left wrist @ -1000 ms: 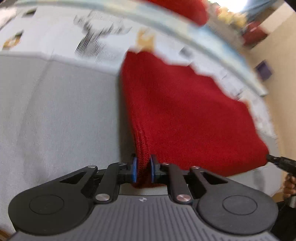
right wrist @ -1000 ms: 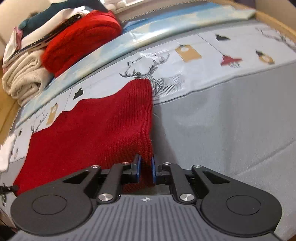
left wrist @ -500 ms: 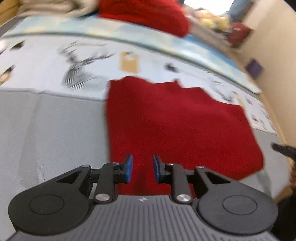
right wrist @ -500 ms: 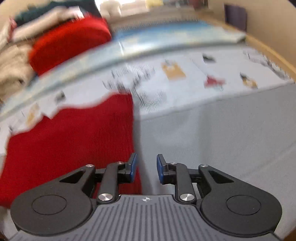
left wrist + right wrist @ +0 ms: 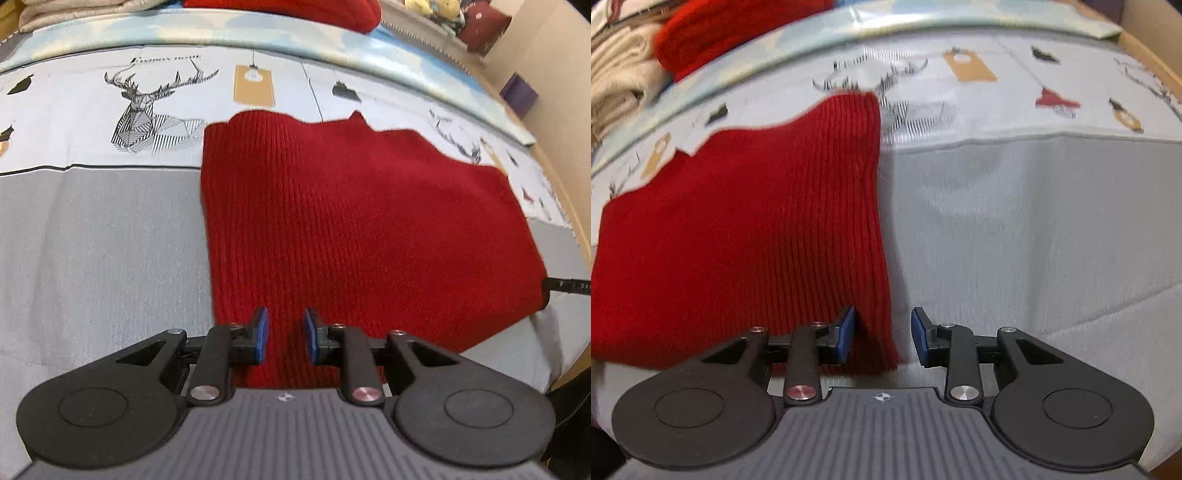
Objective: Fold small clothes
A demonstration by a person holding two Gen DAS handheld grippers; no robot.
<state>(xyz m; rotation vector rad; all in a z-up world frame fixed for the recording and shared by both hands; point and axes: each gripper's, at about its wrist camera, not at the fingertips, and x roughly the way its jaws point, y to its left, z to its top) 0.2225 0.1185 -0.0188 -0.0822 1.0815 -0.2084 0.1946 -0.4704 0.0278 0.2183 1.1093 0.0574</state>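
Observation:
A red ribbed knit garment [image 5: 351, 229] lies folded flat on the bed, its near edge toward both cameras. My left gripper [image 5: 286, 334] hovers over that near edge close to the left corner. It is open by a small gap, and the knit shows beneath the gap without being pinched. In the right wrist view the same garment [image 5: 757, 229] fills the left half. My right gripper [image 5: 882, 334] is over its near right corner with its jaws opening. The corner lies below them, with neither pad pressing on it.
The bed has a grey sheet [image 5: 92, 258] in front and a deer-print cover [image 5: 140, 110] behind. At the back lies a pile of folded clothes, red [image 5: 720, 33] and cream [image 5: 620, 81]. A wooden bed edge [image 5: 1152, 55] runs along the right. The other gripper's tip [image 5: 569, 285] pokes in at the garment's far corner.
Both grippers were shut on the garment's near edge a second ago. Both have let go and opened, the right one wider, and the knit now lies flat.

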